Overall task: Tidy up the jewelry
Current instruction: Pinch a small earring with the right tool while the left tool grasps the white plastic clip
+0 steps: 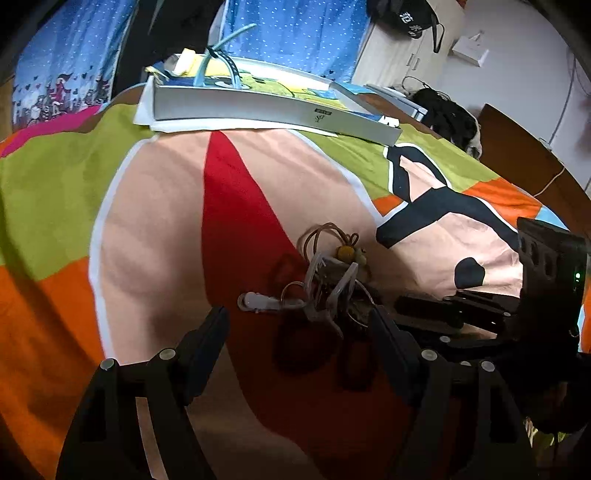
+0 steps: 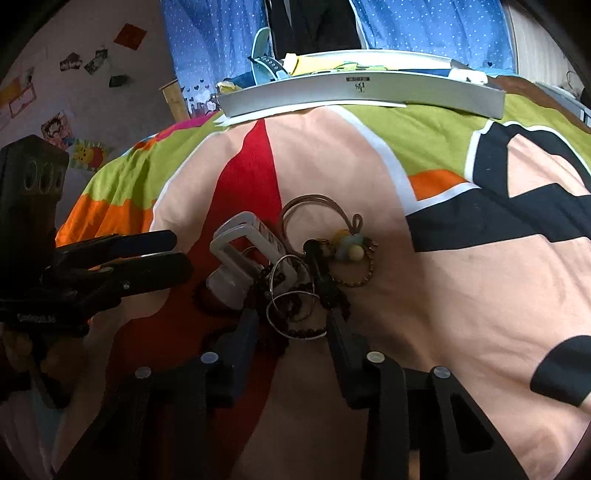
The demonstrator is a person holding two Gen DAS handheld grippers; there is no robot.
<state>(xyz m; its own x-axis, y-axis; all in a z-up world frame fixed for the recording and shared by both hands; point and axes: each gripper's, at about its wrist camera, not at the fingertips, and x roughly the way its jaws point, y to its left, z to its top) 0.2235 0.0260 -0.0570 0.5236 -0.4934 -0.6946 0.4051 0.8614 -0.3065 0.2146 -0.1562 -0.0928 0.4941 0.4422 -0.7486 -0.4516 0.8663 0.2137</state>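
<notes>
Right claw point(image 2: 291, 325) low over the bed, fingers spread, straddling the near edge of a jewelry pile point(image 2: 295, 273). Silver rings point(image 2: 291, 295) and dark beads point(image 2: 334, 295) lie between and just ahead of its fingertips; whether the pads touch them cannot be told. Nothing pinched.

Left claw point(image 1: 299, 321) also spread wide, nothing between its fingers, hovering just short of the same pile. In the right wrist view it enters from the left, its tips point(image 2: 173, 254) just beside the pile, apart from it.

Pile sits on the bedspread point(image 2: 461, 295) where a red wedge meets a peach patch. In it: a white hair clip point(image 2: 243, 254) on the left side, brown cord loops point(image 2: 314, 210) at the far side, a pompom charm point(image 2: 349, 245) in yellow, blue and cream to the right, and a bronze chain point(image 2: 356, 277) curling under the charm. All tangled, touching or overlapping.

Farther back, well apart from the pile, a shallow grey box point(image 2: 369, 92) rests on the bedspread, holding yellow and blue items too small to identify. Blue dotted curtain point(image 2: 424, 26) behind. Wall at left carries stickers point(image 2: 55, 129).
</notes>
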